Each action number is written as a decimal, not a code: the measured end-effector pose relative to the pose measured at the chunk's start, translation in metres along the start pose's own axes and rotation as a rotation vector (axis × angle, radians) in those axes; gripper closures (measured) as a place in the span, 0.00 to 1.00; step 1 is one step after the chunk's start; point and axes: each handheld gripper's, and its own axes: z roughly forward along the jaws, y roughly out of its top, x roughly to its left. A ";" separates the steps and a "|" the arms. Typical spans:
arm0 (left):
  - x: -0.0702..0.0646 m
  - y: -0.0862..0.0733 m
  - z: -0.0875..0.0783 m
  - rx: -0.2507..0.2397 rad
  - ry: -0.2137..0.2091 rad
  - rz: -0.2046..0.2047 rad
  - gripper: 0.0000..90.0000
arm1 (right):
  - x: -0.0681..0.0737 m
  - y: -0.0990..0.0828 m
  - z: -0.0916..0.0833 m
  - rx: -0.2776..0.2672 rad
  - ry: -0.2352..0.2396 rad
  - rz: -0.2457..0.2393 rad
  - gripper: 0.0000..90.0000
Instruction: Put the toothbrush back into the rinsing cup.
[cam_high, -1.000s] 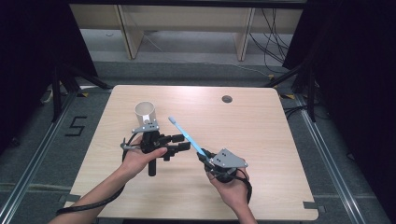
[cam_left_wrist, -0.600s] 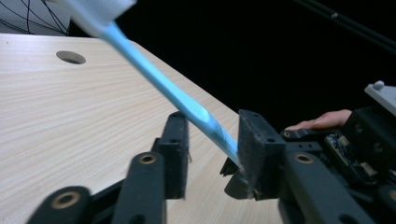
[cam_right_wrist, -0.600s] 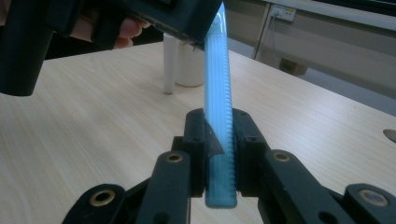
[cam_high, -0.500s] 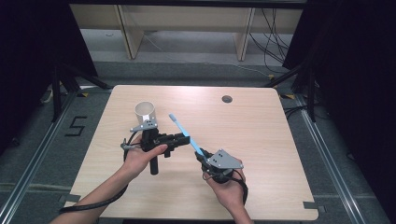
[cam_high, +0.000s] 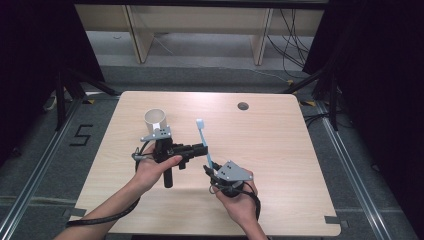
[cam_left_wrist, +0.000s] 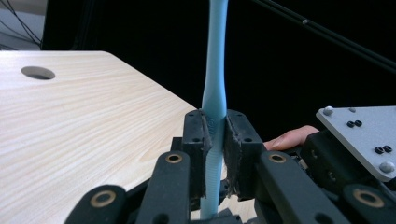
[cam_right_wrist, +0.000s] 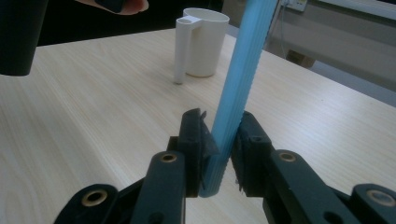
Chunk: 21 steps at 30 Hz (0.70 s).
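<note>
A light blue toothbrush (cam_high: 204, 142) hangs above the table (cam_high: 280, 150), head pointing away from me. My left gripper (cam_high: 204, 149) comes in from the left; its jaws have just been closing and now pinch the toothbrush (cam_left_wrist: 214, 70) at mid-handle, pads (cam_left_wrist: 198, 135) pressed on both sides. My right gripper (cam_high: 210, 168) is at the handle's near end. Its jaws have just been opening. The toothbrush (cam_right_wrist: 243, 60) leans between its pads (cam_right_wrist: 196, 135), with a slight gap on one side. A white cup (cam_high: 156, 120) stands upright behind the left hand.
The cup (cam_right_wrist: 203, 42) has a side tube and stands on the table's left half. A round cable hole (cam_high: 243, 106) lies near the far edge. Dark frames and floor rails surround the table; shelving stands behind it.
The left gripper's jaws have shut on the toothbrush handle. The brush has swung from slanting left to pointing nearly straight away. Both hands have stayed close to where they were.
</note>
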 end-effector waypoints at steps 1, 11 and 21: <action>0.000 0.000 0.000 0.000 -0.001 0.007 0.88 | 0.001 0.000 0.000 0.005 0.007 0.009 0.83; -0.002 0.002 -0.002 -0.004 -0.015 0.037 0.93 | 0.001 0.002 0.001 0.000 0.018 0.001 0.81; -0.002 0.003 -0.006 -0.013 -0.014 0.060 0.93 | -0.001 0.004 -0.001 -0.001 0.019 0.004 0.76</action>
